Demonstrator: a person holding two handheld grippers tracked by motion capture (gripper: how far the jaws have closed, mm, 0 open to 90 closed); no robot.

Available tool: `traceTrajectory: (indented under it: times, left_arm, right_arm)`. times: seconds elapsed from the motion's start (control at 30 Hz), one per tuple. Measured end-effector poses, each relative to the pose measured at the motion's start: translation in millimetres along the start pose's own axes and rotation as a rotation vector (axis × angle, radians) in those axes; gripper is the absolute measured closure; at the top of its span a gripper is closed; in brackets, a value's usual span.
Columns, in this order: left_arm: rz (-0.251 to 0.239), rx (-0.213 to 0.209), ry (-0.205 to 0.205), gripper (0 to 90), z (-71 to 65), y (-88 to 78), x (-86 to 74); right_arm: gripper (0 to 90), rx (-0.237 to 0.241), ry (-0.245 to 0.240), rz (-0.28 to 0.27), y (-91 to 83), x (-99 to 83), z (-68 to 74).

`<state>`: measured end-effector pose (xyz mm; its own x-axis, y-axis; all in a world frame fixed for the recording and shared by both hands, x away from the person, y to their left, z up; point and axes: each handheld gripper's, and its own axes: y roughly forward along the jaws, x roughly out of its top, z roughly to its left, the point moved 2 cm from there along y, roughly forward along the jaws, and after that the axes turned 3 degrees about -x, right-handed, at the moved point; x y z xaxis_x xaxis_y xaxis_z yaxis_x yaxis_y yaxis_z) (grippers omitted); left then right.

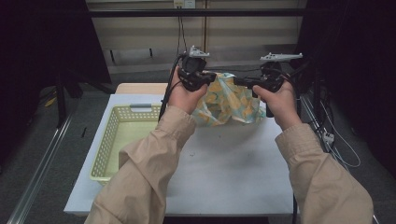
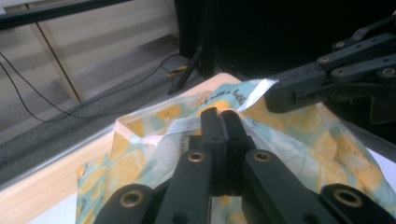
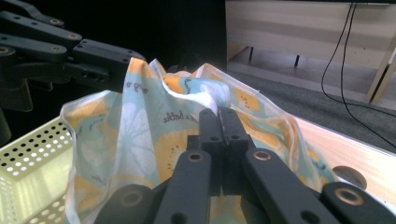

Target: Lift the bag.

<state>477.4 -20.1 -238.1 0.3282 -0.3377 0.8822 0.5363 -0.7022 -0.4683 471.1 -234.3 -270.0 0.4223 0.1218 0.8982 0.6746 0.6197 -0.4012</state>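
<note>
I hold bag (image 1: 227, 103) aloft, left gripper (image 1: 208, 78) and right gripper (image 1: 243, 82) both clamped on it | basket (image 1: 108, 142) at table's (image 1: 233, 168) left edge, nothing blocking.

bag (image 1: 229, 103) lower left behind left hand (image 1: 185, 97), basket (image 1: 108, 140) part under sleeve

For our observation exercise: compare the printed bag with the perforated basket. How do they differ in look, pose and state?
The bag is soft, crumpled film printed with yellow fruit on pale blue; the basket is stiff, plain pale yellow with punched holes. The bag hangs above the table, pinched by the left gripper and right gripper; the basket rests on the table, untouched. Both are containers.
</note>
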Motion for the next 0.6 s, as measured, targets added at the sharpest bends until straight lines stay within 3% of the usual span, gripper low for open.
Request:
traceTrajectory:
  times: [0.27,0.5,0.53,0.6]
  left_arm:
    - [0.011,-0.006,0.011,90.0,-1.5,2.5,0.1]
    - [0.033,-0.040,0.023,90.0,-8.5,-0.8,-3.2]
    - [0.038,-0.054,0.021,89.5,-9.8,-0.9,-4.5]
    - [0.032,-0.068,0.004,79.1,-11.5,-2.0,-8.0]
  right_arm:
    - [90.0,0.017,0.009,0.016,0.8,-1.2,1.8]
    - [89.9,0.035,0.011,0.021,0.1,-5.4,8.5]
    - [86.2,0.033,0.018,0.025,-0.2,-5.9,9.0]
    - [79.2,0.039,0.033,0.024,-1.0,-7.2,10.7]
